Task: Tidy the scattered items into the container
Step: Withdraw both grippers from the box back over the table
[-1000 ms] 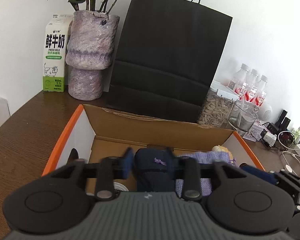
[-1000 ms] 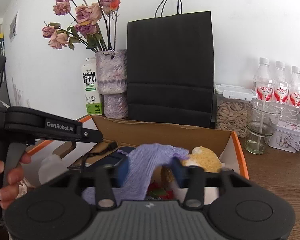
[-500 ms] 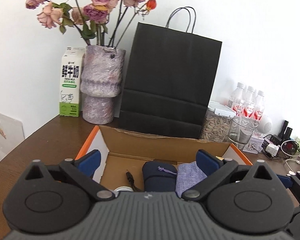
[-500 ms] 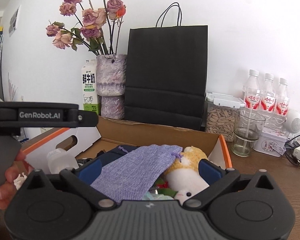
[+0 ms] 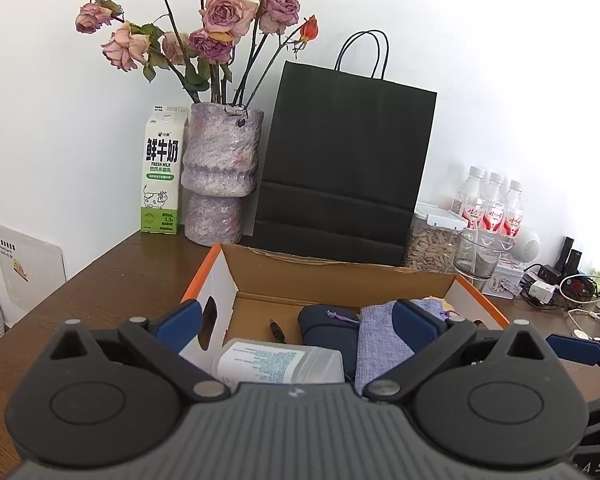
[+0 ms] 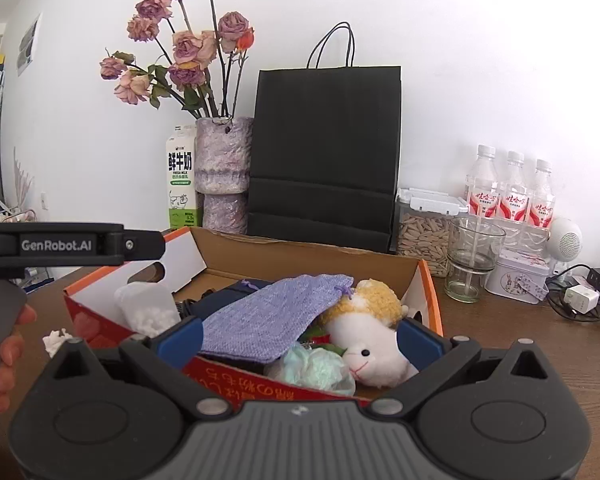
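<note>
The cardboard box (image 5: 340, 270) with an orange rim stands on the brown table. My left gripper (image 5: 298, 322) hangs open just before its near edge, nothing between the blue pads. Inside lie a navy pouch (image 5: 328, 334), a purple pouch (image 5: 380, 340) and a clear labelled bottle (image 5: 276, 364). My right gripper (image 6: 300, 338) is open too, in front of the box's (image 6: 430, 292) near wall. Beyond it lie the purple pouch (image 6: 268, 320), a white-and-yellow plush toy (image 6: 368, 332), a crumpled pale green wad (image 6: 316, 368) and a pellet bottle (image 6: 148, 308).
Behind the box stand a black paper bag (image 5: 348, 168), a vase of dried roses (image 5: 220, 176) and a milk carton (image 5: 162, 172). To the right are a seed jar (image 6: 424, 236), a glass (image 6: 472, 256), water bottles and cables. A crumpled tissue (image 6: 54, 340) lies left of the box.
Both grippers opened wide and pulled back from the box. The left let go of the navy pouch and the right let go of the purple pouch, which now lie inside.
</note>
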